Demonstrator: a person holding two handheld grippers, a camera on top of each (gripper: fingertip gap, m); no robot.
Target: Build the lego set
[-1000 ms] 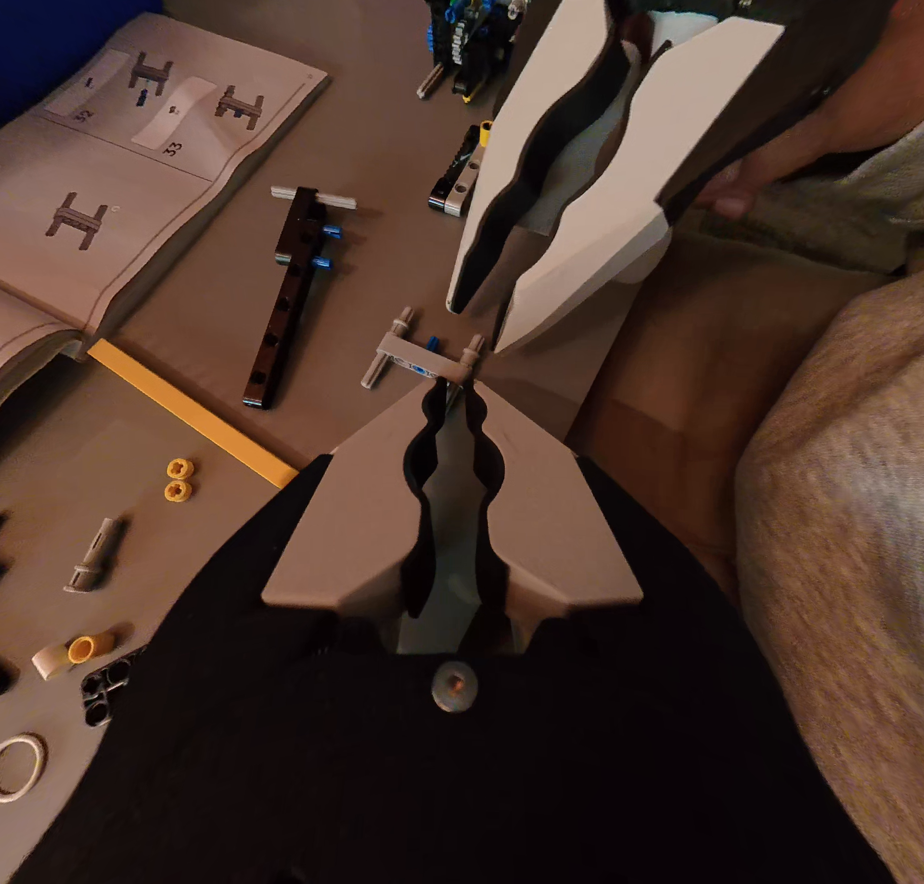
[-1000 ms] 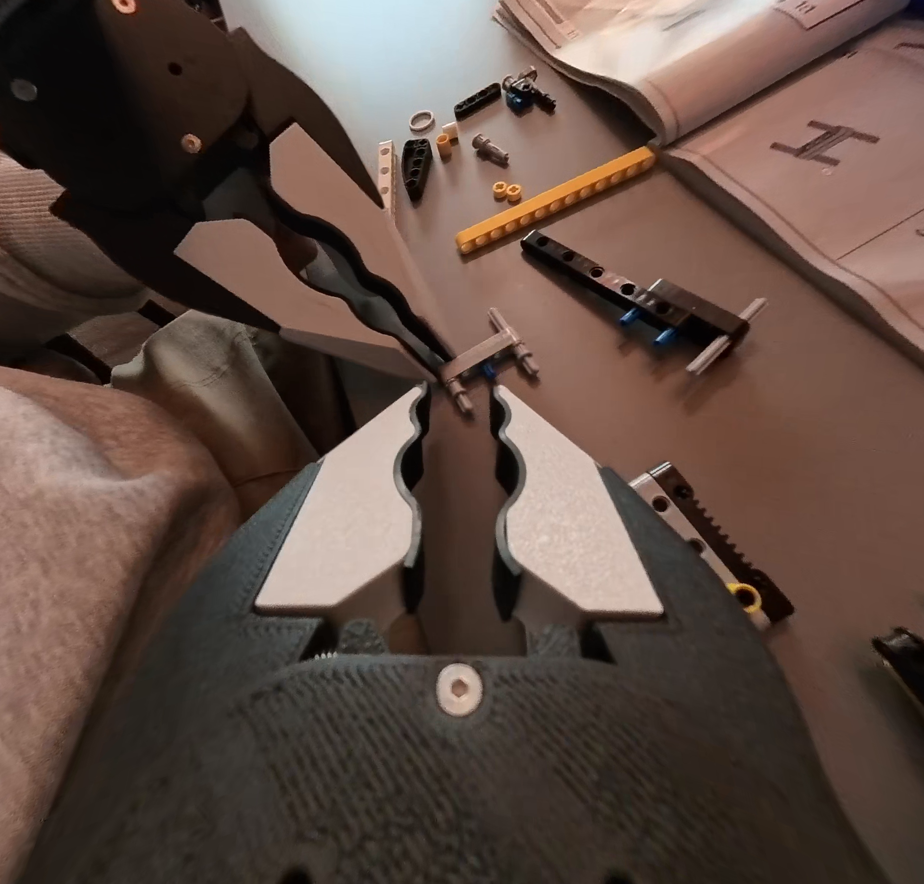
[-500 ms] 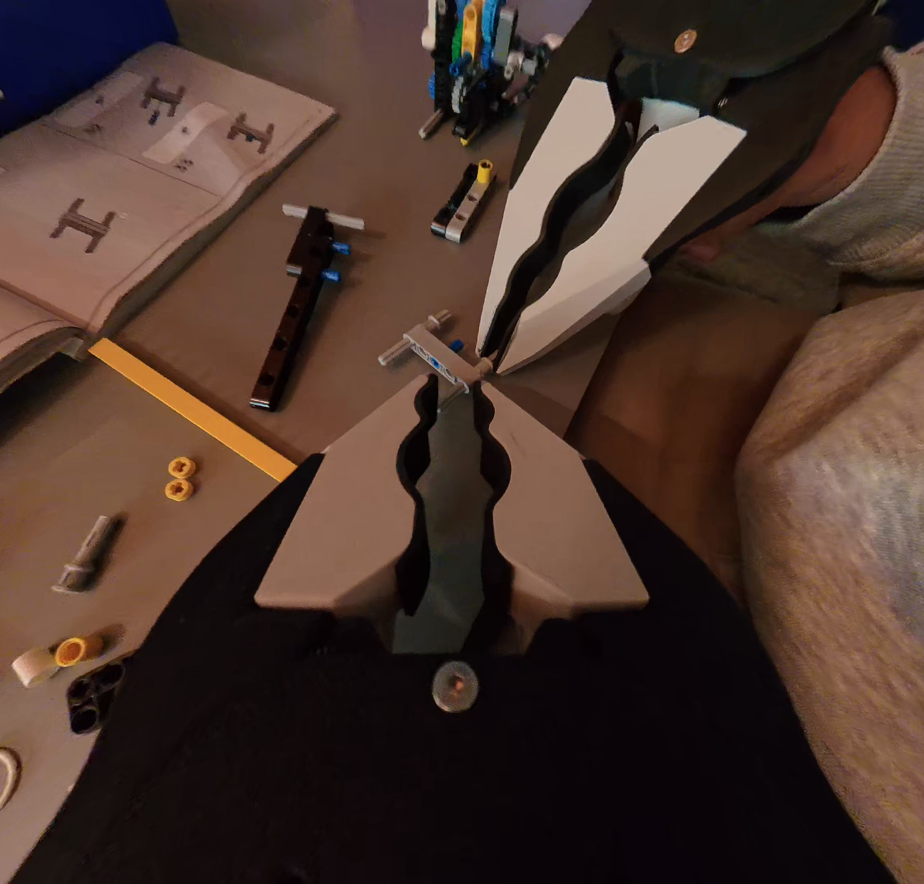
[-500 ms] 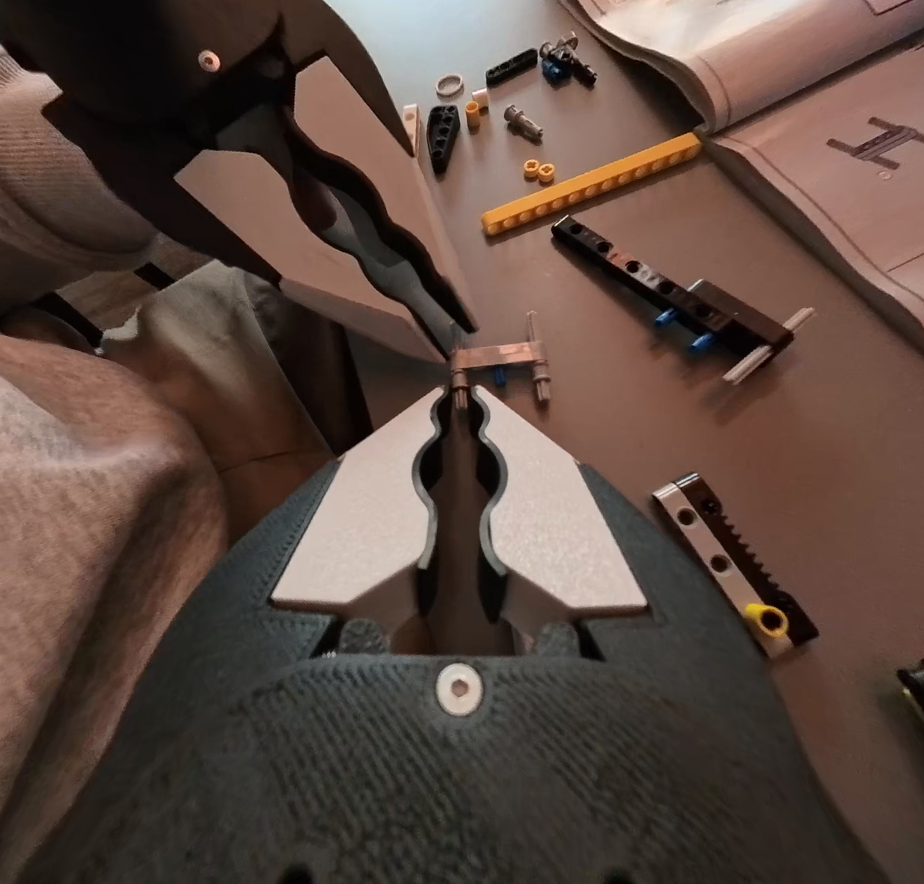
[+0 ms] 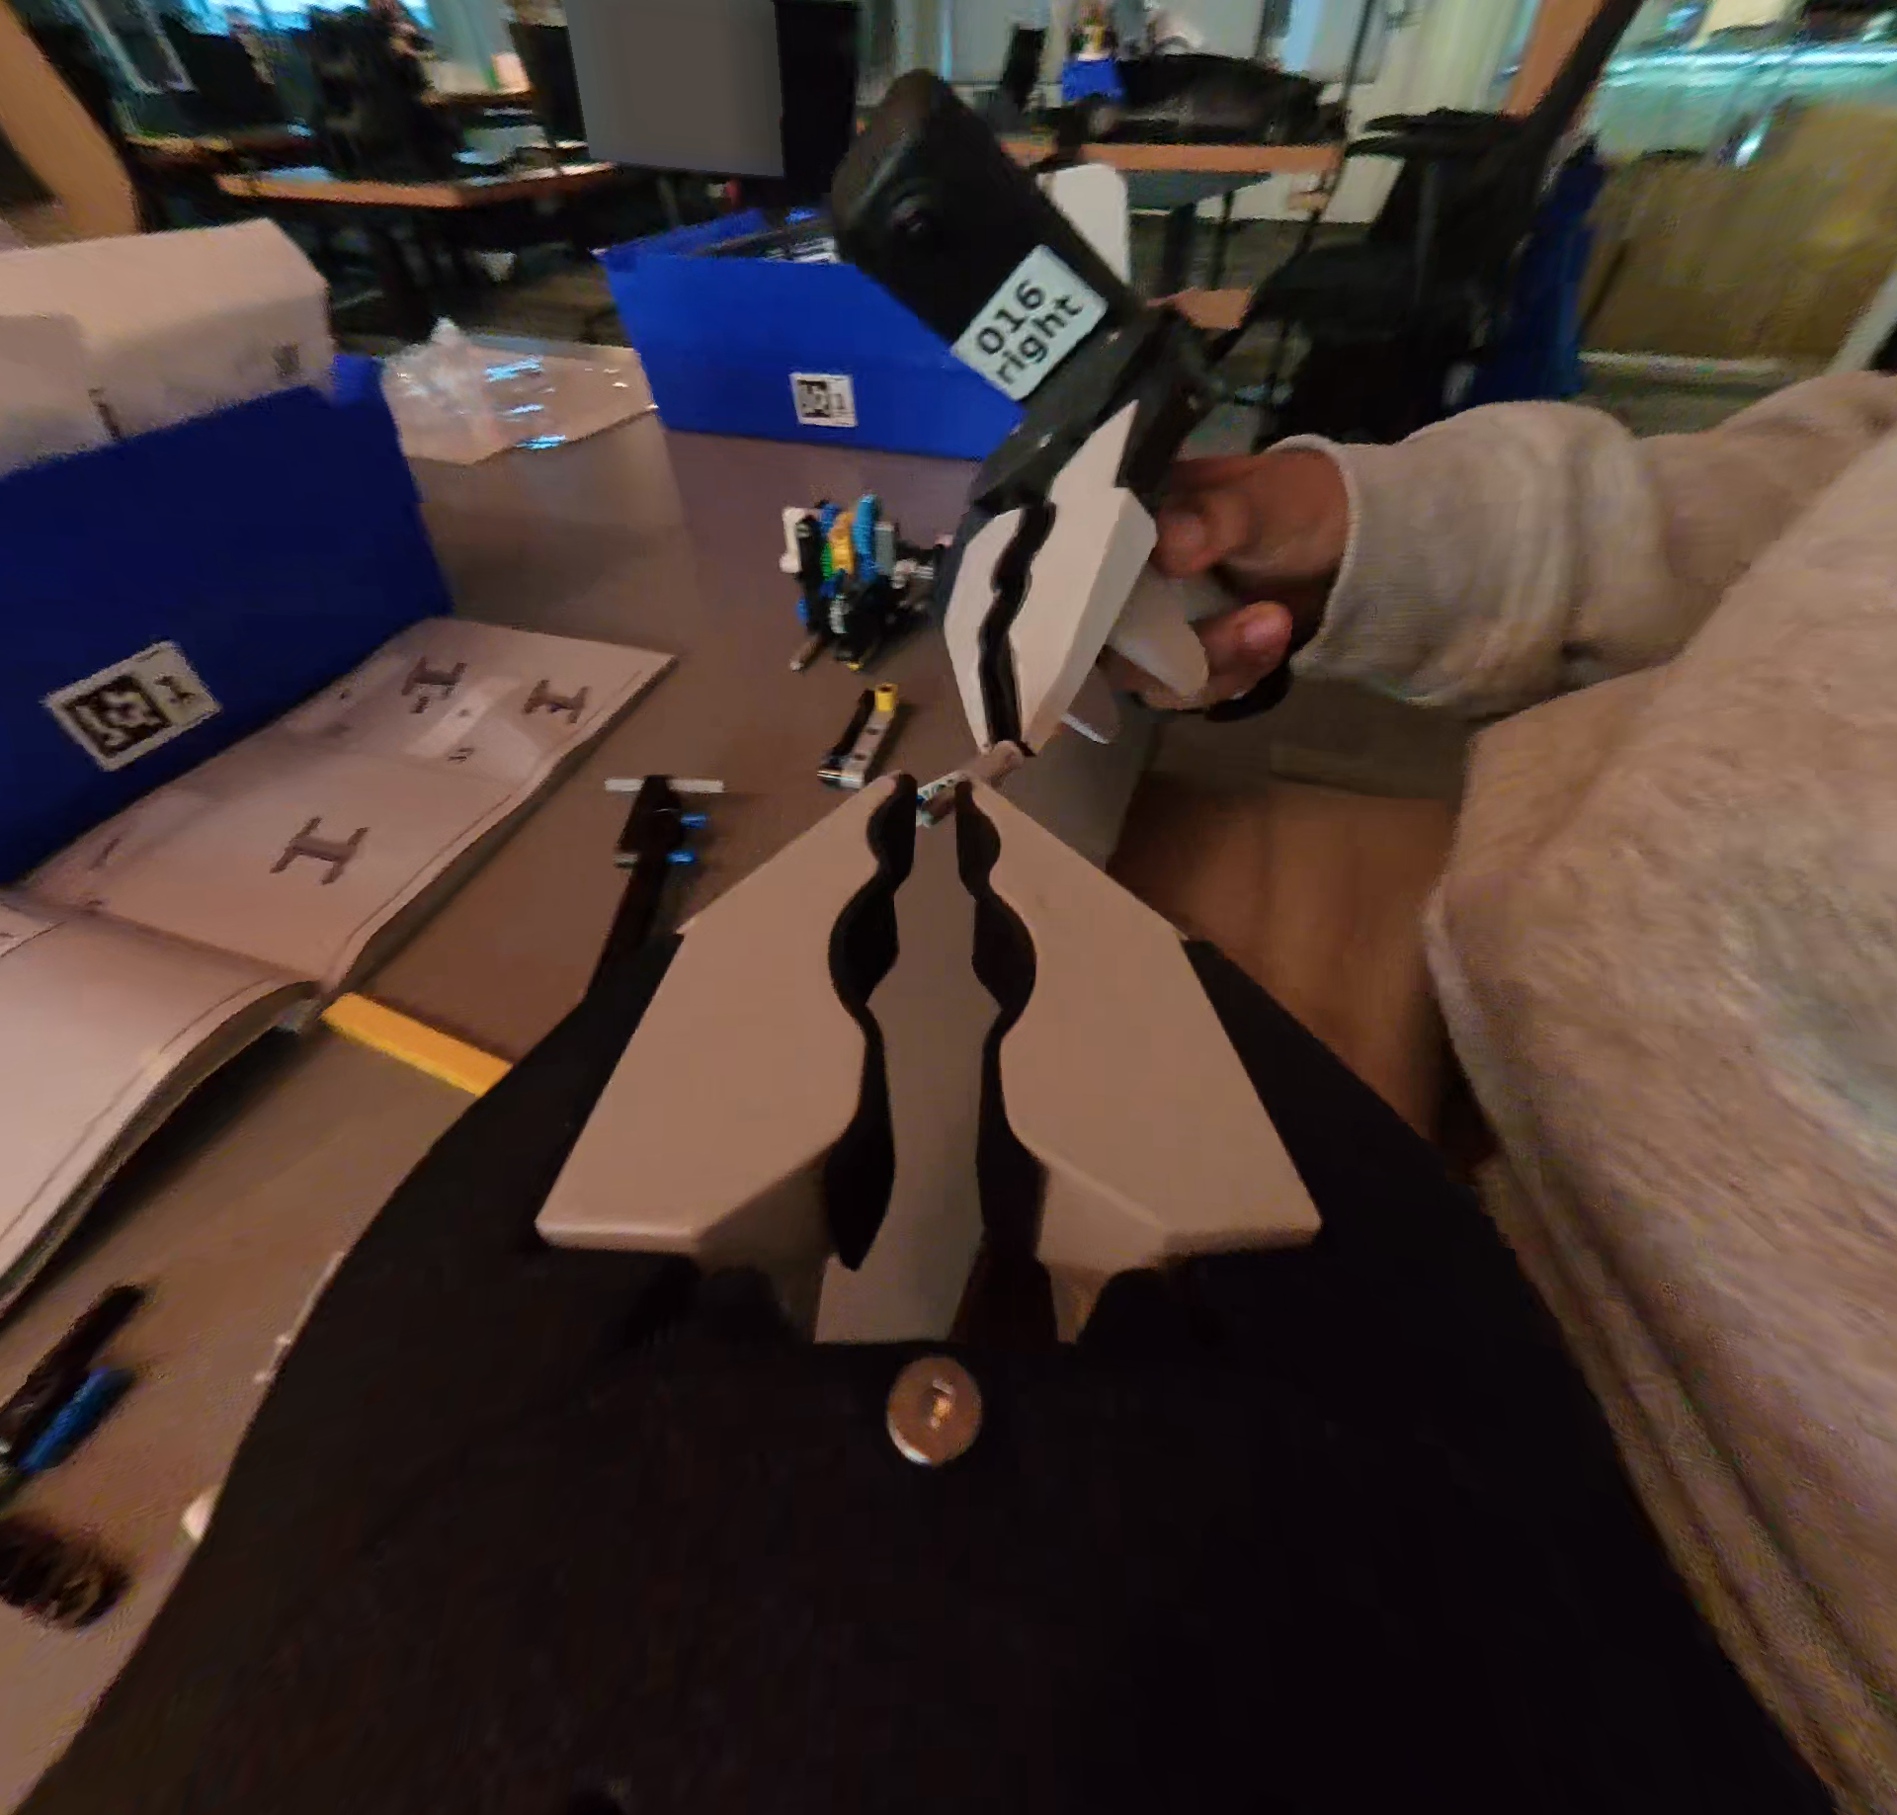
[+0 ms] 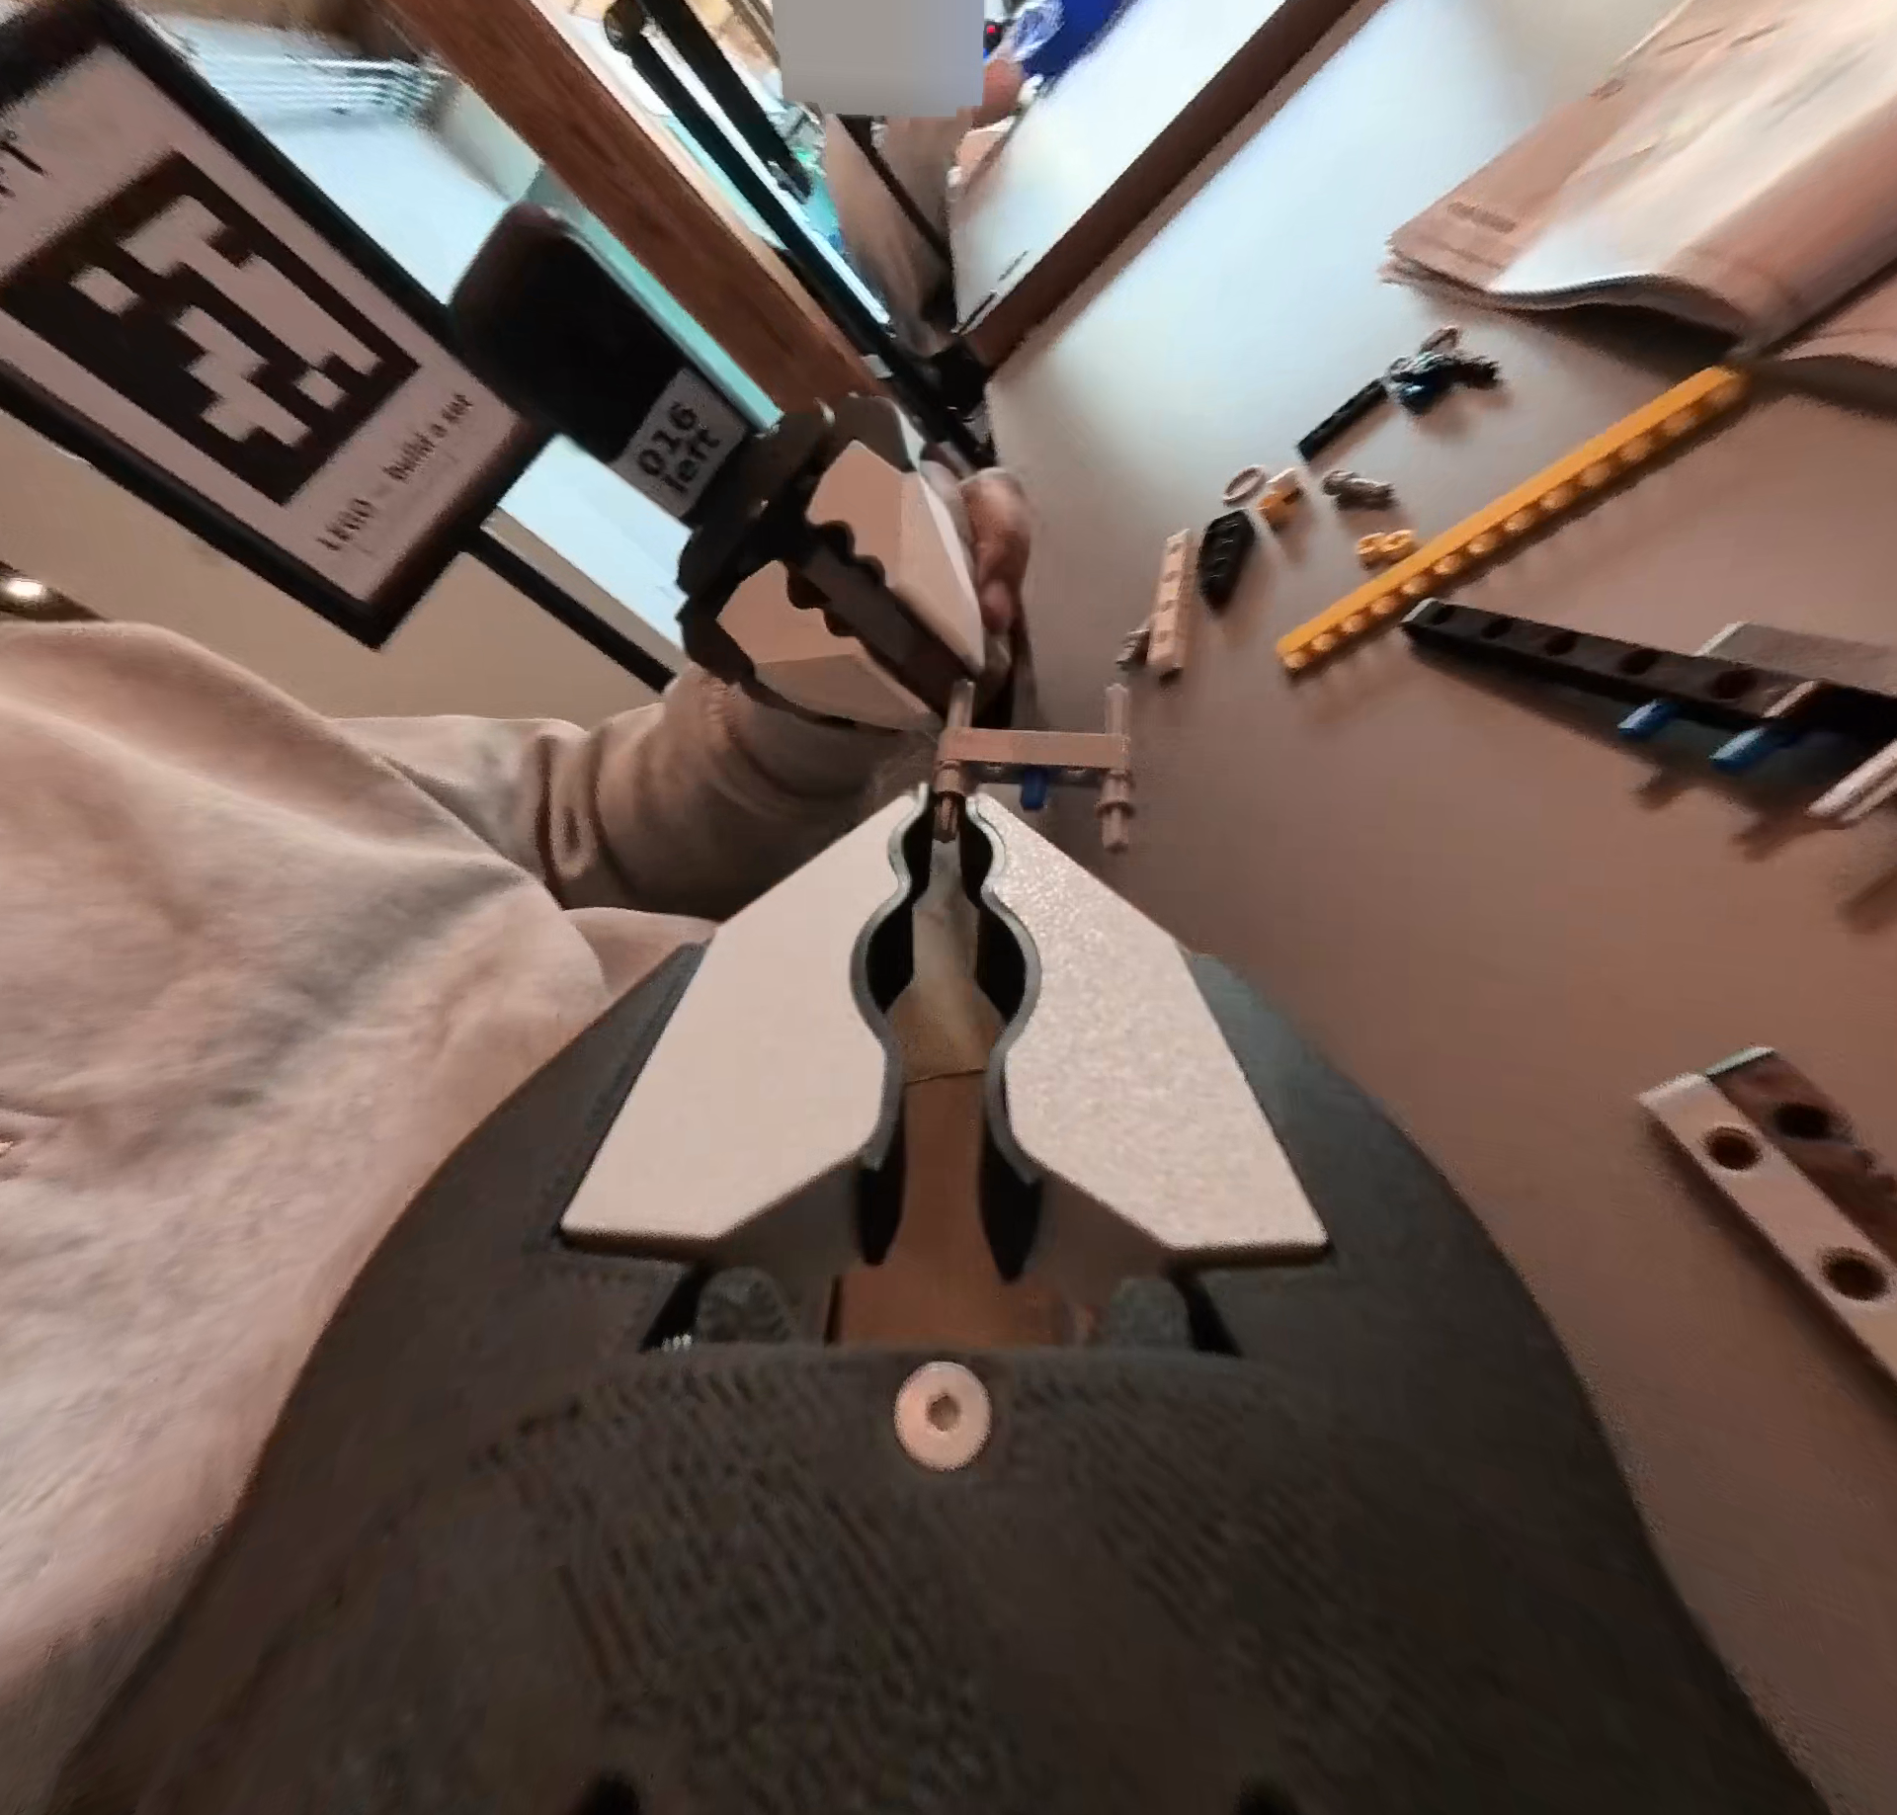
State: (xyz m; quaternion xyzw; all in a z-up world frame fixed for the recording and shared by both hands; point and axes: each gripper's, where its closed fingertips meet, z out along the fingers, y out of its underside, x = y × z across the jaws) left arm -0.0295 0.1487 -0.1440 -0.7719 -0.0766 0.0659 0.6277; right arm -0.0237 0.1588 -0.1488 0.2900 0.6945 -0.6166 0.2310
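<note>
1. Surface & room: grey-brown table [image 5: 575, 534] in an open workspace w/ desks behind; blue bins [image 5: 195, 554] at its far edge, open instruction booklet [image 5: 308, 821] toward the left edge.
2. Loose parts on the table: yellow beam [image 6: 1509, 519], black beam w/ blue pins [image 6: 1601, 662], partly built multicolour model [image 5: 852, 575] near the far edge.
3. Task's thing: small grey H-shaped assembly [image 6: 1037, 749], one crossbar w/ two axle pins & a blue pin, held up off the table near its near edge.
4. Left gripper [image 5: 934, 803]: jaws nearly closed, pinching one end of the assembly.
5. Right gripper [image 6: 946, 809]: jaws nearly closed on an axle pin at the same end; tilted down, tips meeting the left's.
6. Hand [image 5: 1232, 575] in a beige sleeve grips the right tool's handle.
</note>
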